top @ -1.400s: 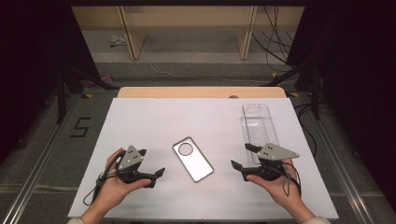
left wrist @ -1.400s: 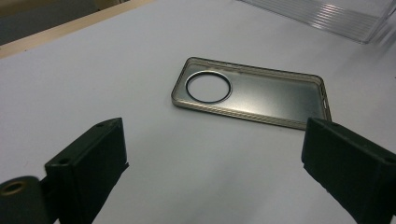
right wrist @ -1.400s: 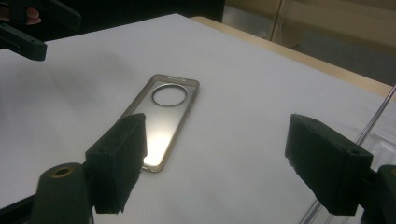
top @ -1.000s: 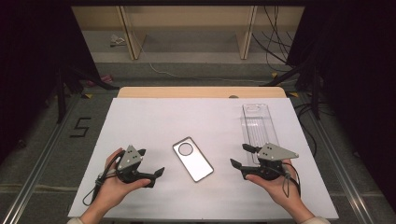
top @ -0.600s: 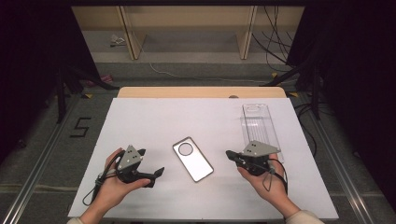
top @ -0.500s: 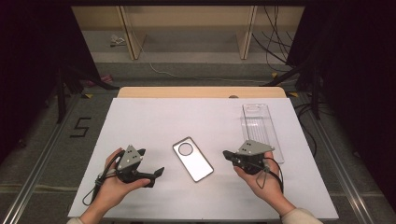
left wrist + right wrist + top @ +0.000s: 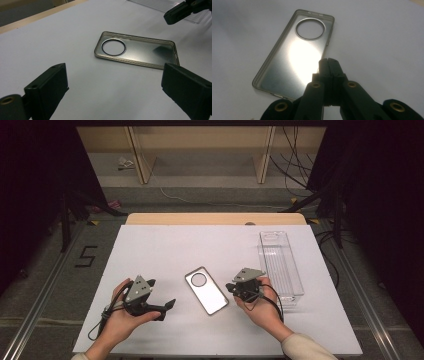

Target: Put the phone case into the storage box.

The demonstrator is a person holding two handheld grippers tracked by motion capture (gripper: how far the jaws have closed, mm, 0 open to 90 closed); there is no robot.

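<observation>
A translucent grey phone case (image 7: 206, 290) with a round camera hole lies flat, inside up, on the white table top (image 7: 200, 245). My left gripper (image 7: 169, 305) rests at its left, jaws pointing at the case (image 7: 136, 51). In the left gripper view that gripper (image 7: 116, 75) stands wide open with nothing between the jaws. My right gripper (image 7: 233, 288) sits close to the case's right long edge. Seen in its own view, it (image 7: 329, 62) is shut on nothing, tips right beside the rim of the case (image 7: 292, 60).
A long clear plastic box (image 7: 280, 265) stands along the right side of the table, just behind my right hand. The right gripper's jaw (image 7: 178, 13) shows at the top right of the left gripper view. The table's wooden far edge (image 7: 215, 218) lies beyond.
My right gripper has moved left, from beside the clear box to the case's right edge. The left gripper and the case have not moved.
</observation>
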